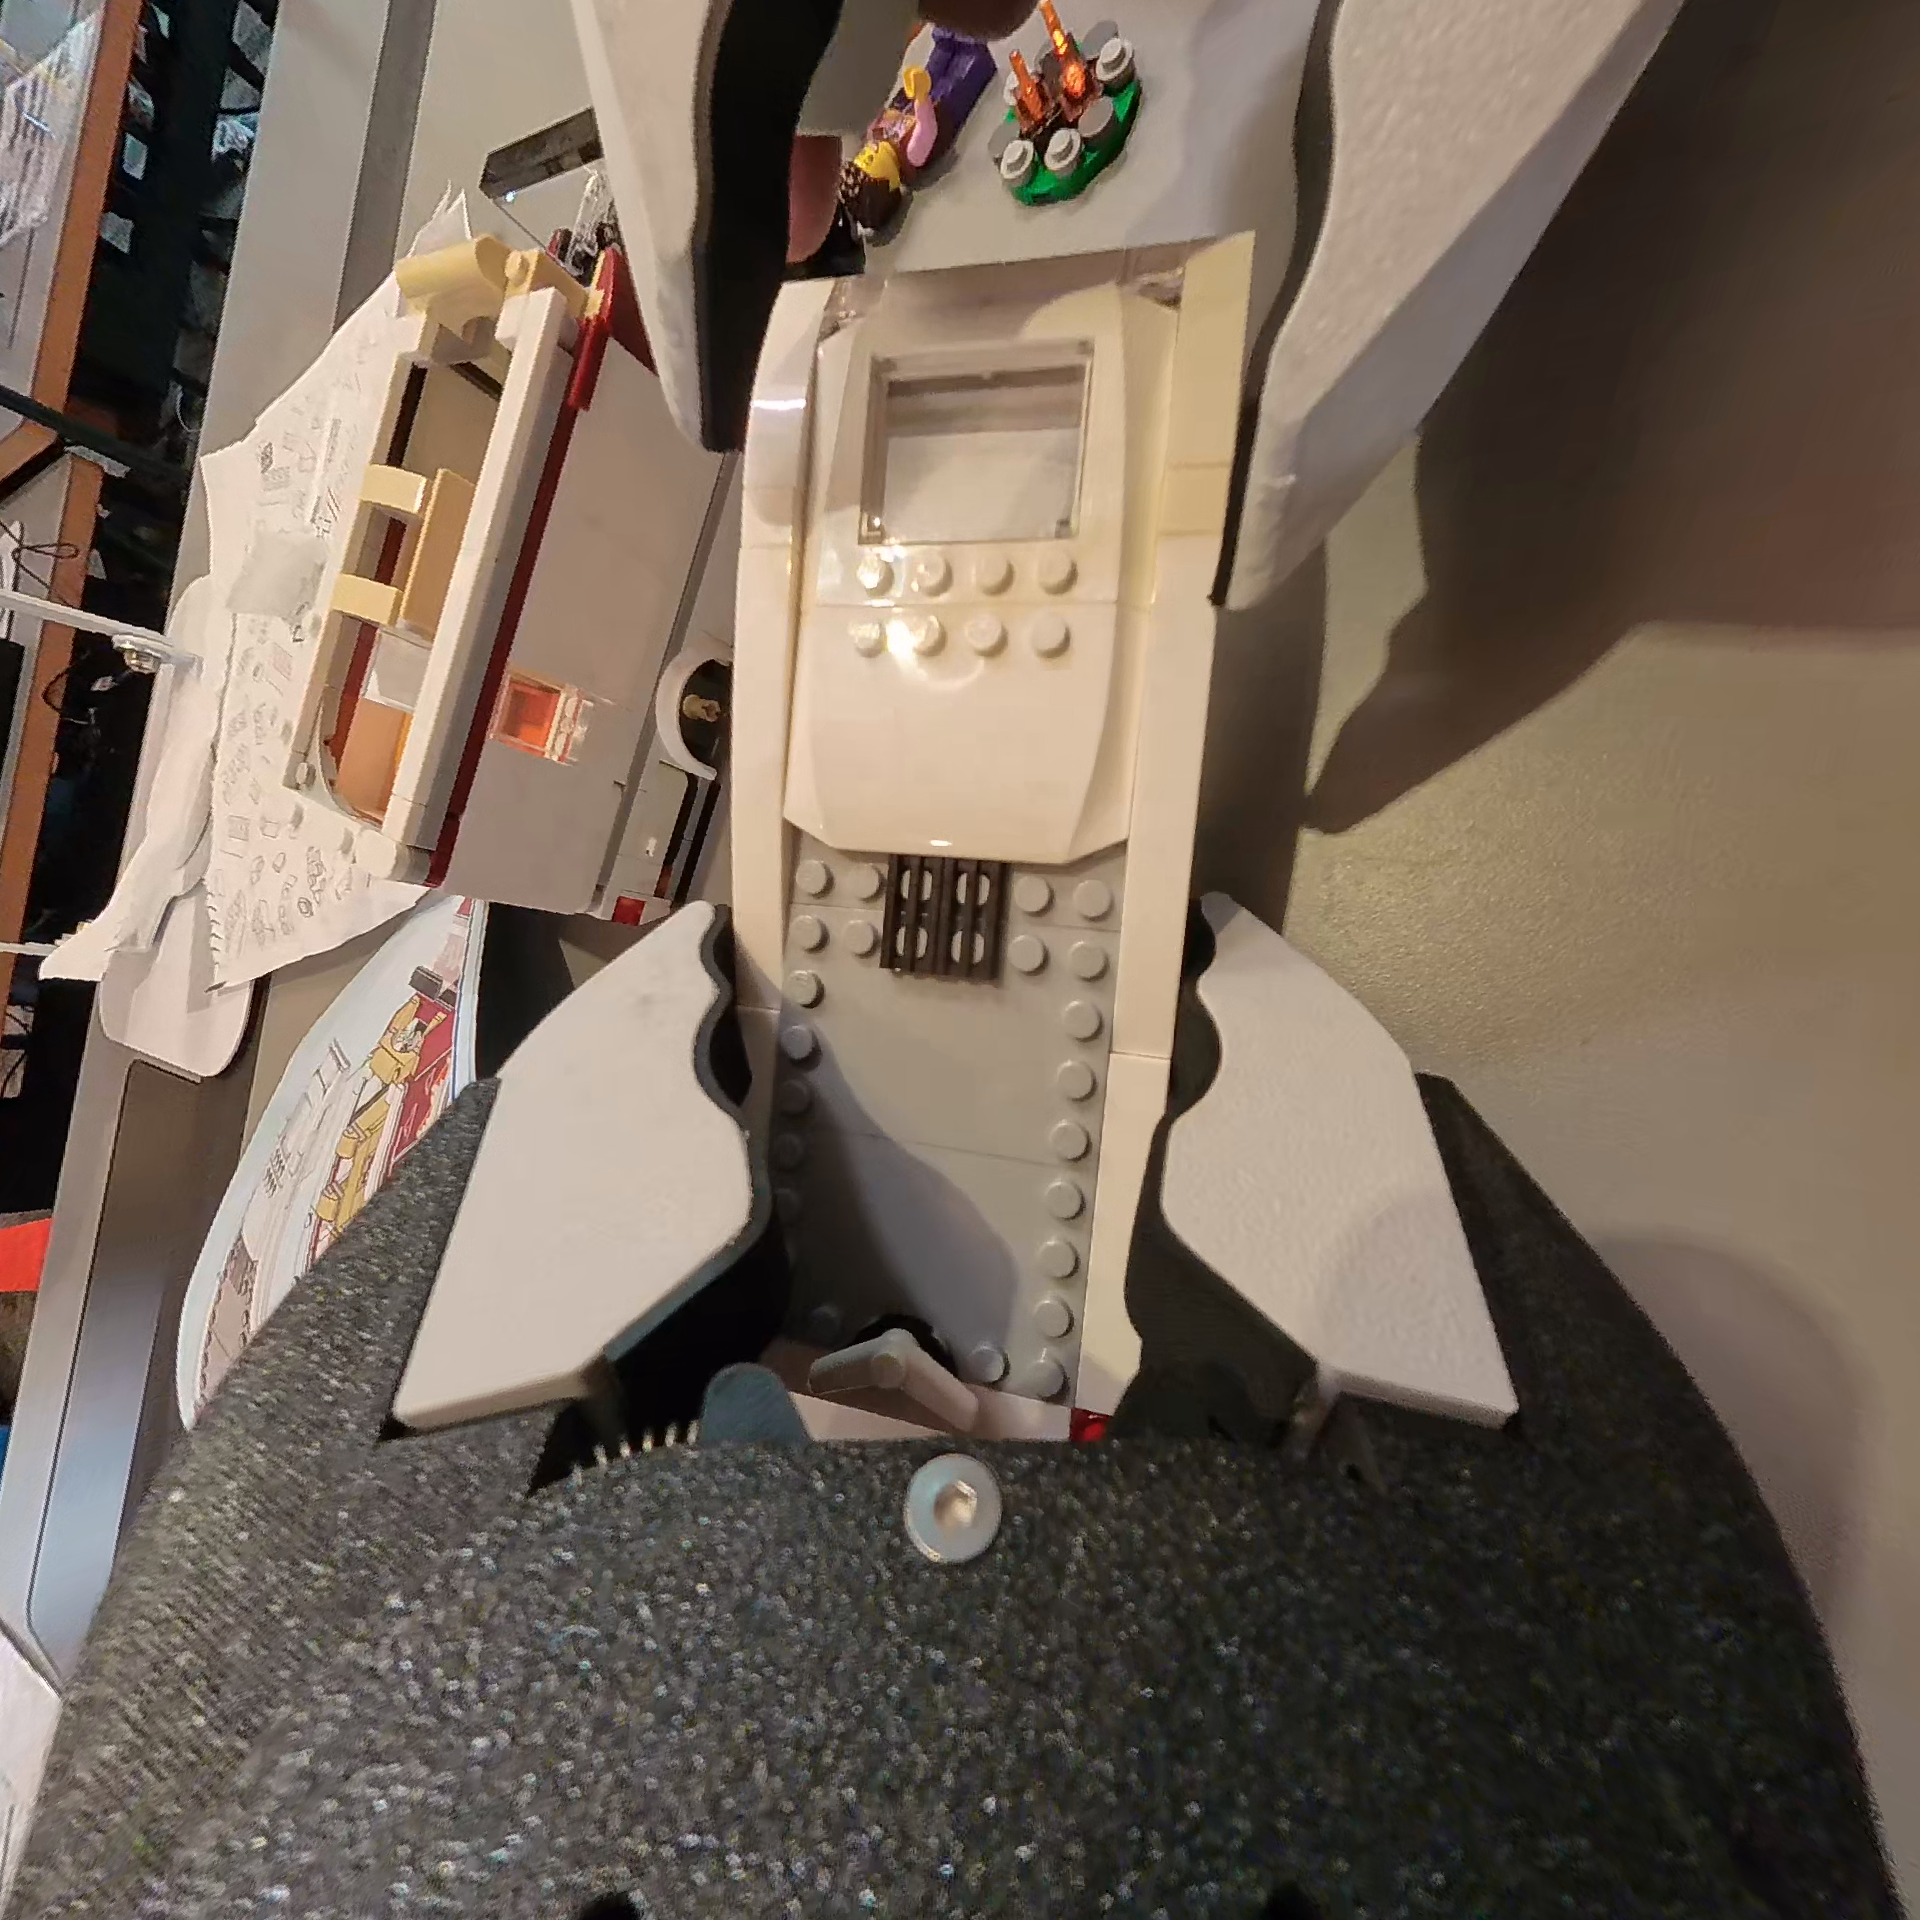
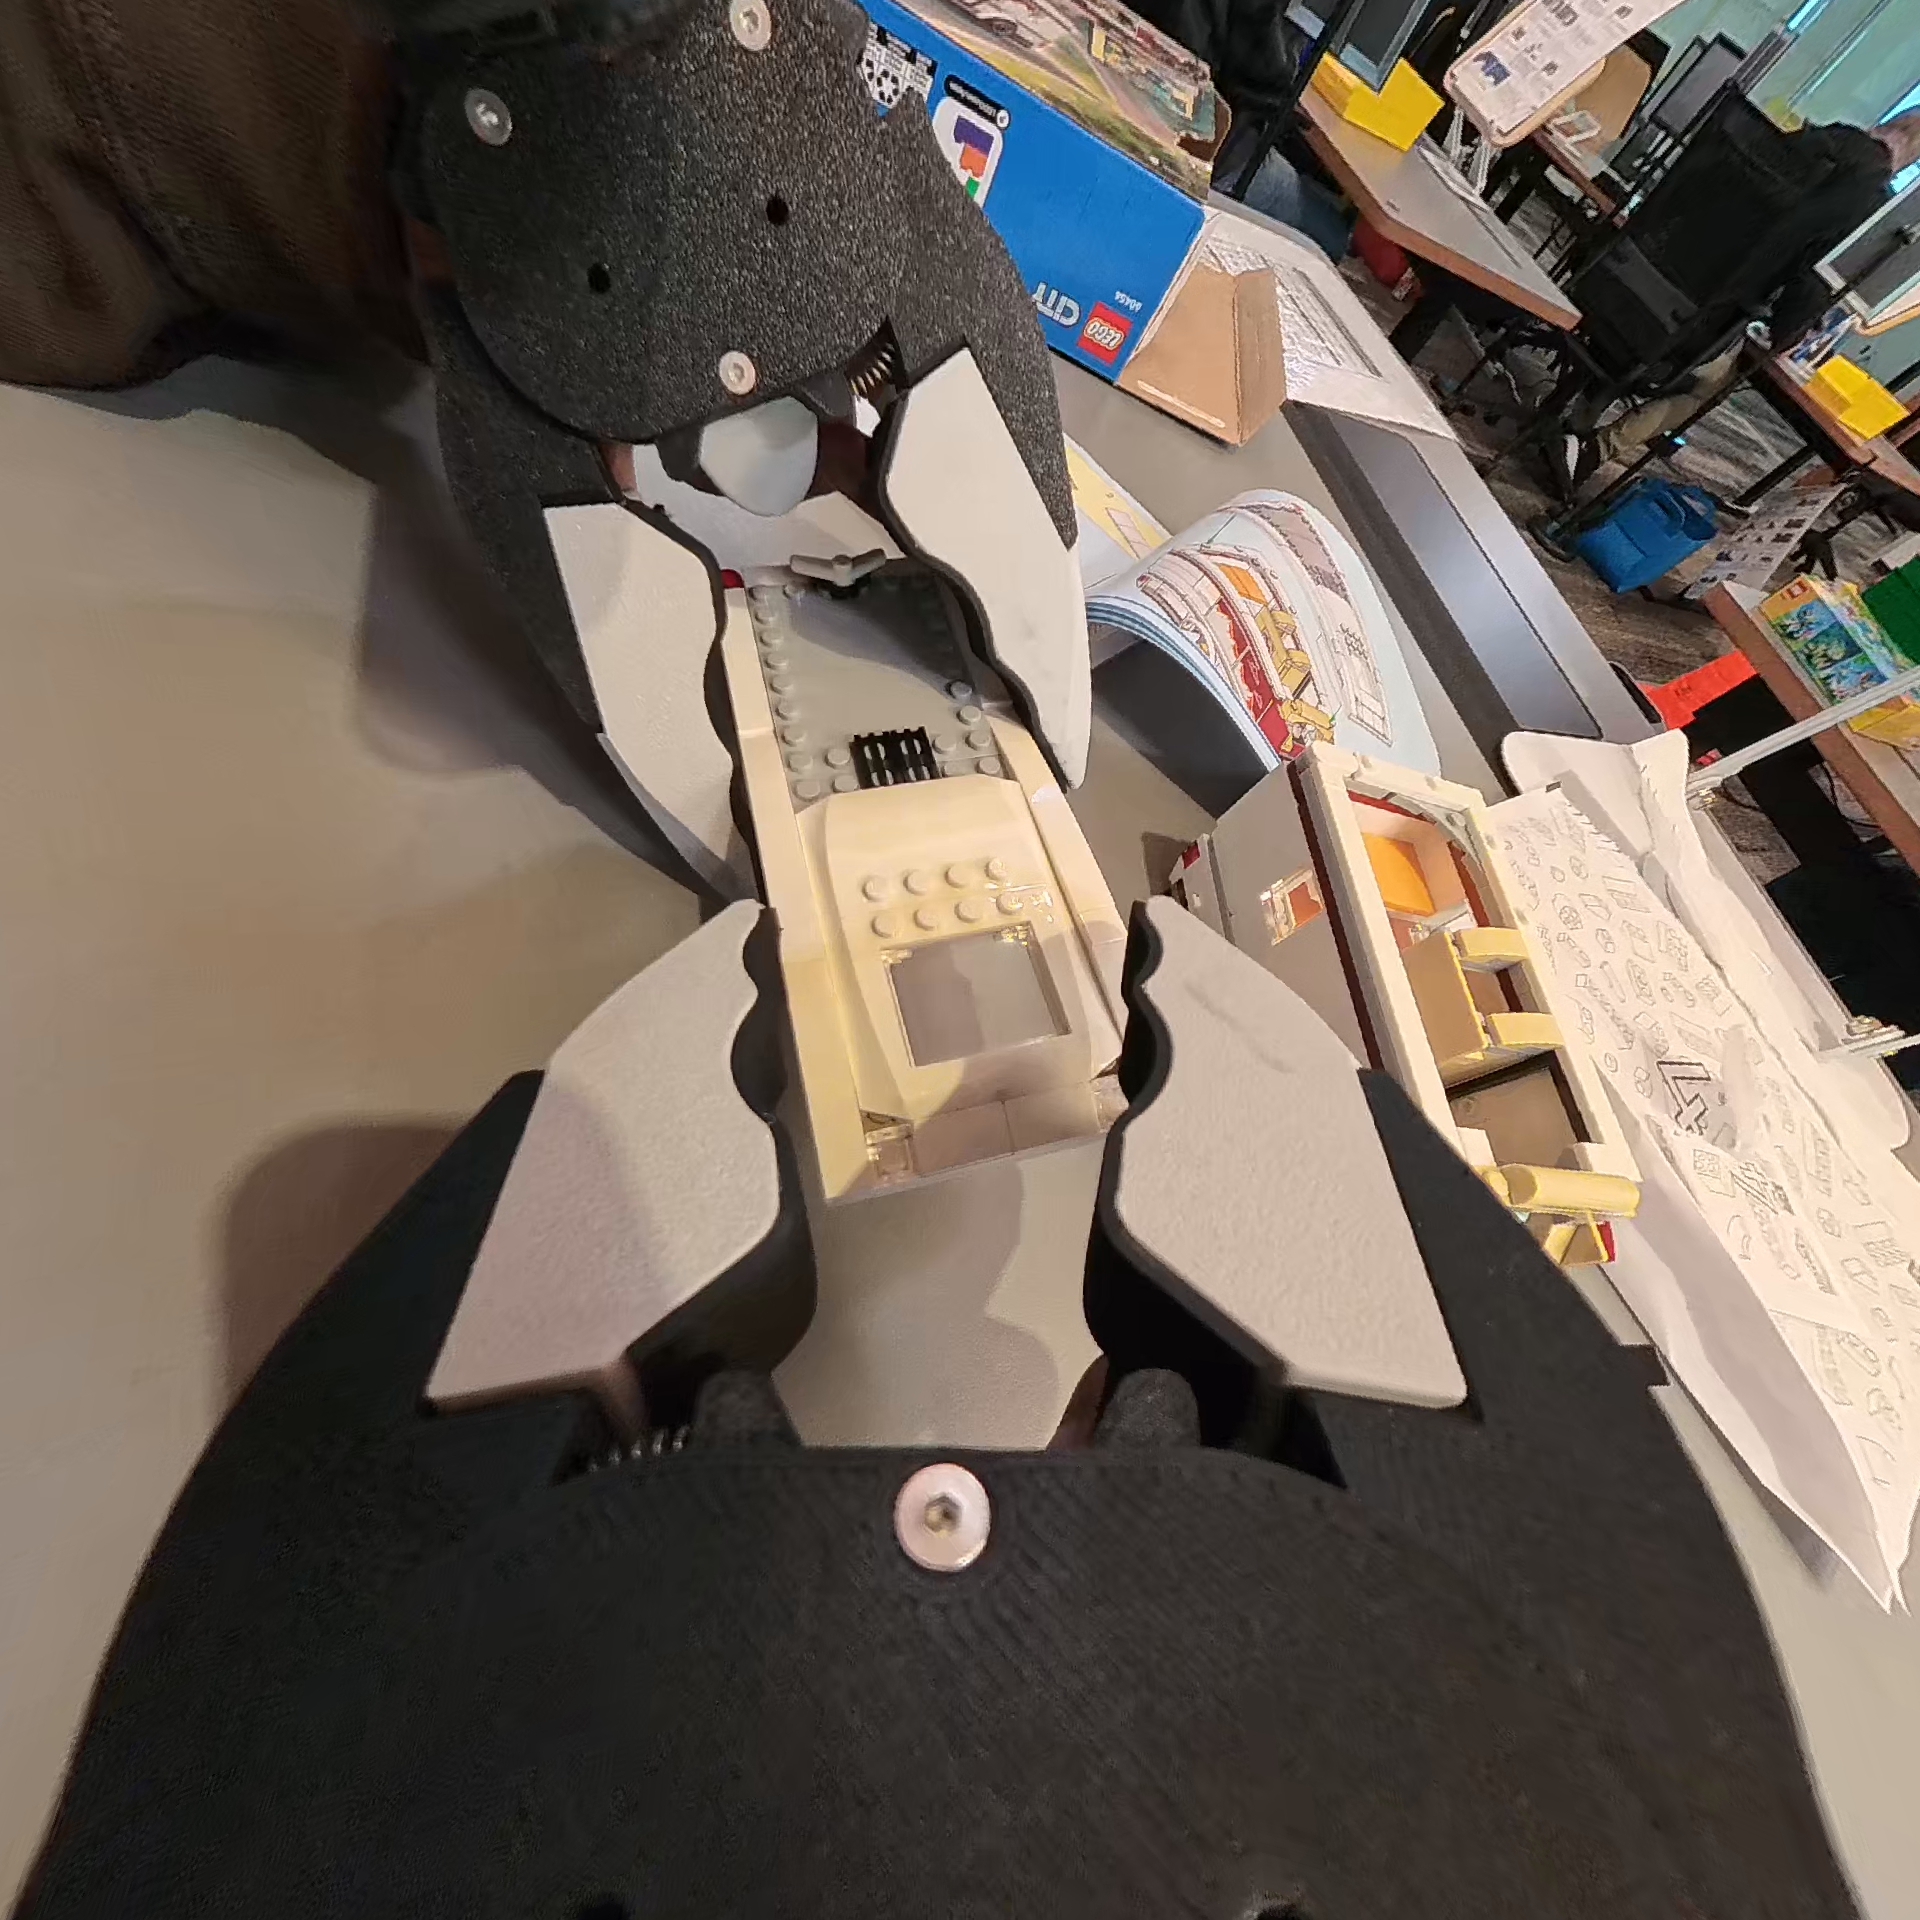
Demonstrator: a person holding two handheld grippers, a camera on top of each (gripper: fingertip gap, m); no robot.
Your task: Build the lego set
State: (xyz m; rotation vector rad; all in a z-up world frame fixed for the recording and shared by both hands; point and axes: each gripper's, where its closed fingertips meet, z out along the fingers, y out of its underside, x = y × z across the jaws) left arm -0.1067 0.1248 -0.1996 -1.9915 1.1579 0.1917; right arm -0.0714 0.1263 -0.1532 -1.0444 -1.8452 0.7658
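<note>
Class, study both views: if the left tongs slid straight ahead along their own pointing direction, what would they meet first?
Probably the right tongs, which face them and grip the far end of the same white brick roof piece; depth is uncertain.

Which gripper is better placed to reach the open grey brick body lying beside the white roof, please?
Probably the right gripper: its fingers clamp the white roof at its window end, and the grey brick body lies right beside them. The left gripper clamps the studded end, farther from that body.

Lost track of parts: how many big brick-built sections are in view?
2. A white roof section held between left tongs and right tongs; a grey-and-red body lying beside it. Others may be hidden.
</note>
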